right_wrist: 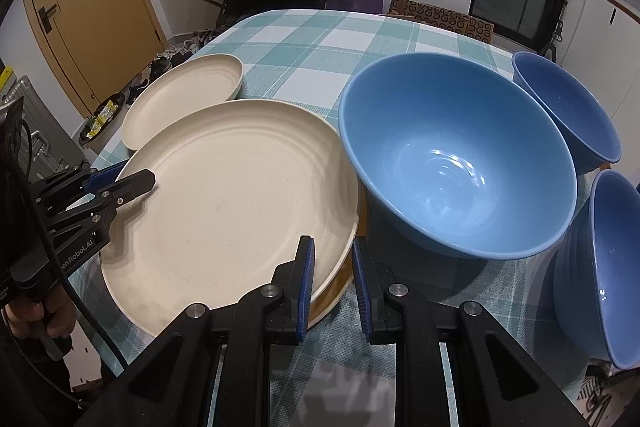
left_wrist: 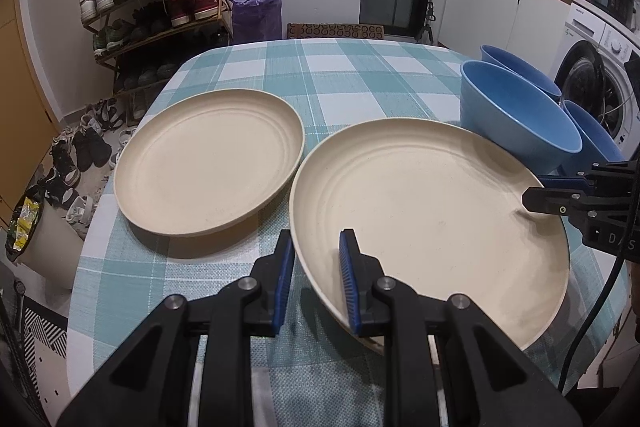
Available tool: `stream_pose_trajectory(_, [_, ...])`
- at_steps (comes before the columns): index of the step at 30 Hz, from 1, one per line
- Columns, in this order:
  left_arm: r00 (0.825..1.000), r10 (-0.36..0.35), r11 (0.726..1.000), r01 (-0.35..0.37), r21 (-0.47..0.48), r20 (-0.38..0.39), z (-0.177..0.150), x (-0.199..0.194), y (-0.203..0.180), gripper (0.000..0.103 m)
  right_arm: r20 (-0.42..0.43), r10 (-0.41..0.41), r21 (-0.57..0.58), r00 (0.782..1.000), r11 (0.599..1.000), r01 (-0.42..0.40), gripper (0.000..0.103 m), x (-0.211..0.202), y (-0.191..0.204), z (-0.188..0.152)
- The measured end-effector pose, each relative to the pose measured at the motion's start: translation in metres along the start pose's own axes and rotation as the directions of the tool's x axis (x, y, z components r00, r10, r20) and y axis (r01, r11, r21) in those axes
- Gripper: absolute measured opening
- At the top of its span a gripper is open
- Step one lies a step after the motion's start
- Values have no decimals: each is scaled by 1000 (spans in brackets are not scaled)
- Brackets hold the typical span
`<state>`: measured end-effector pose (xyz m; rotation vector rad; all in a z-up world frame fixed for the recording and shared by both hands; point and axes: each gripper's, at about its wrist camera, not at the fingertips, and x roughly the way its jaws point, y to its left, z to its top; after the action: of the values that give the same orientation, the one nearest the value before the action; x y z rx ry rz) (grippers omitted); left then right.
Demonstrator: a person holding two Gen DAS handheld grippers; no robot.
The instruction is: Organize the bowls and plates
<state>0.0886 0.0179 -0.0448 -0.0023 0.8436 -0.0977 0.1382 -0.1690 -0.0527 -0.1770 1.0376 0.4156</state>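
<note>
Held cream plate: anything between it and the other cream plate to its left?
Nothing visible. The held plate, gripped at its rim by the left gripper and right gripper, has only bare checked tablecloth between it and the second plate. The blue bowls sit on the opposite side.

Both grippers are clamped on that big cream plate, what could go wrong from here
1. The left gripper and right gripper pinch only the large cream round plate's thin rim; uneven pulling could twist it loose.
2. The light blue bowl sits against that plate; moving it could knock the bowl.
3. The smaller cream plate lies close alongside.
</note>
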Motion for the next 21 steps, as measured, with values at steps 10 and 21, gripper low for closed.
stream_pose_trajectory(10, [1000, 3, 1000, -3, 14, -11, -5, 10, -3, 21, -11, -57, -36, 998, 998, 57, 20, 9, 5, -3])
stream_pose_trajectory(21, [1000, 13, 999, -12, 30, -15, -8, 15, -6, 21, -15, -106, -78, 994, 991, 105, 20, 15, 10, -8])
